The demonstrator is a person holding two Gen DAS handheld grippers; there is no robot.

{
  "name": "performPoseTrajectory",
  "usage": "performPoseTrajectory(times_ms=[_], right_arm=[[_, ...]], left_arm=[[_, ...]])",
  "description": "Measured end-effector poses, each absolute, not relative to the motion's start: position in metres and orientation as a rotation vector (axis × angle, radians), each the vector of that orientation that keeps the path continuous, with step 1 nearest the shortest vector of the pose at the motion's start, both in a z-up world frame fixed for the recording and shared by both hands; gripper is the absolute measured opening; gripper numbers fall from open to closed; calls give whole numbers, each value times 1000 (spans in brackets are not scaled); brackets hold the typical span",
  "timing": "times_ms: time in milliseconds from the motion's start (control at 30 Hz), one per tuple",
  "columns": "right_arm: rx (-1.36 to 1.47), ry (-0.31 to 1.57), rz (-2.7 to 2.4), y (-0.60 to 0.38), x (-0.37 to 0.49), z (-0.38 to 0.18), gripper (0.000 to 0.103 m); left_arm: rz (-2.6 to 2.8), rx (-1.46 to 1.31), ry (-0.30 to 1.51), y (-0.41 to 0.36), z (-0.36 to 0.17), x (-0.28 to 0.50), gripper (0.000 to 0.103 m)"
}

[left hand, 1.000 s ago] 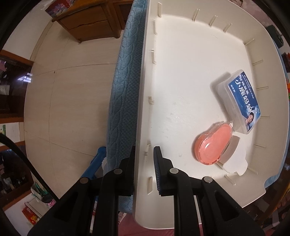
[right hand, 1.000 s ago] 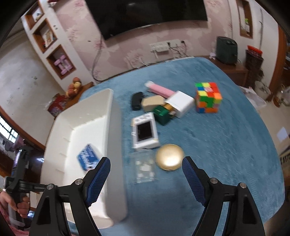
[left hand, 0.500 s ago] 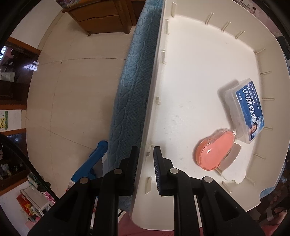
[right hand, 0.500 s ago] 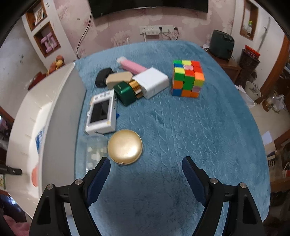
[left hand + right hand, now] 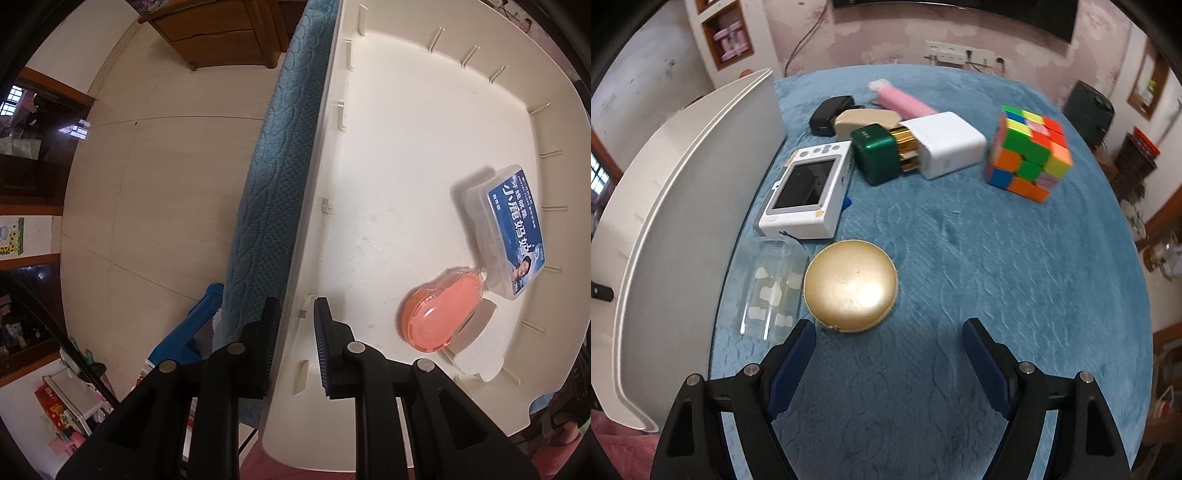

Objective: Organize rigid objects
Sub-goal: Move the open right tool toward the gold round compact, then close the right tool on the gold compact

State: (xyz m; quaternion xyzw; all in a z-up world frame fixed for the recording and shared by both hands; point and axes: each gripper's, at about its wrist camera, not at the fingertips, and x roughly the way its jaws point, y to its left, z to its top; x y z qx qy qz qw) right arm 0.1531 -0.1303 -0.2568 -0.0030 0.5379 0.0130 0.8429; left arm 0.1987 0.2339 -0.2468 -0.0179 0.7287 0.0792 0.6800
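Left gripper (image 5: 293, 325) clamped on white bin (image 5: 424, 122) wall, right gripper (image 5: 888, 347) spread wide and empty just short of gold round compact (image 5: 850, 285) on blue cloth (image 5: 997, 277); probably light, stiff, slick, best pinched across rim.

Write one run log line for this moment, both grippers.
left gripper: shut on tray wall | right gripper: open, empty, above cloth near gold compact
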Motion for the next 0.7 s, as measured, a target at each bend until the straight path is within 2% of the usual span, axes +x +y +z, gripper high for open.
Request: performPoseTrajectory(times_ms=[500, 567, 700], right_arm=[[-29, 1085, 54, -125, 184, -261, 82], [-32, 1083, 53, -124, 185, -261, 80], [-42, 1085, 64, -120, 186, -259, 70]], left_arm=[[205, -31, 1642, 226, -247, 199, 20], [204, -33, 1642, 227, -247, 199, 20], [200, -36, 1642, 228, -246, 198, 20]])
